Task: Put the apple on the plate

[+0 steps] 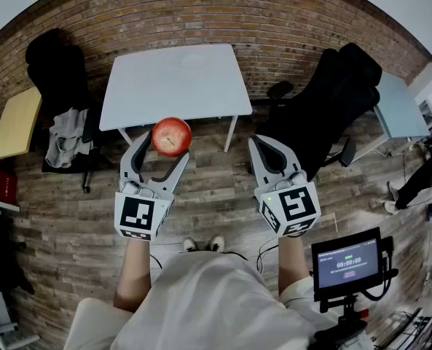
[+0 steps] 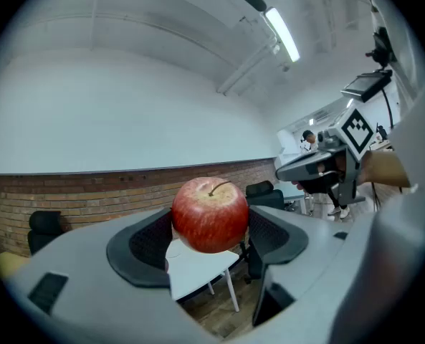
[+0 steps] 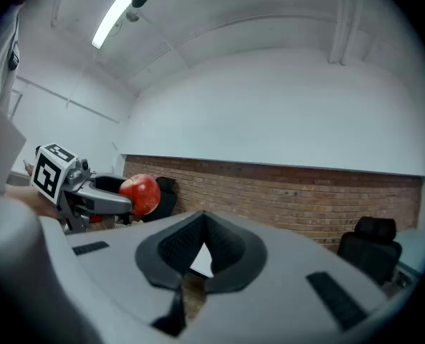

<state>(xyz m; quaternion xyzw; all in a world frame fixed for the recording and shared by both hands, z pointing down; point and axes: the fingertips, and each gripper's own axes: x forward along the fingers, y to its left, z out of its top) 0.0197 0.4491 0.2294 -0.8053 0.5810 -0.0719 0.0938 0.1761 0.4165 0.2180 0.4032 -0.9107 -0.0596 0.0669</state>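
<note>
A red apple (image 1: 172, 136) hangs in the air between the jaws of my left gripper (image 1: 162, 149), which is shut on it; in the left gripper view the apple (image 2: 210, 215) sits stem up with both dark pads against its sides. My right gripper (image 1: 264, 144) is held level beside it, shut with nothing in it; its pads meet at the tip (image 3: 201, 221). Ahead stands a white table (image 1: 150, 97), and on its far side lies a white plate (image 1: 193, 61). The right gripper view shows the apple (image 3: 140, 193) at the left.
Black office chairs stand at the left (image 1: 55, 64) and right (image 1: 332, 100) of the white table. A yellow table (image 1: 15, 122) is at the far left, a pale blue one (image 1: 401, 108) at the right. A small screen on a stand (image 1: 347, 261) is beside my right arm. Brick wall behind.
</note>
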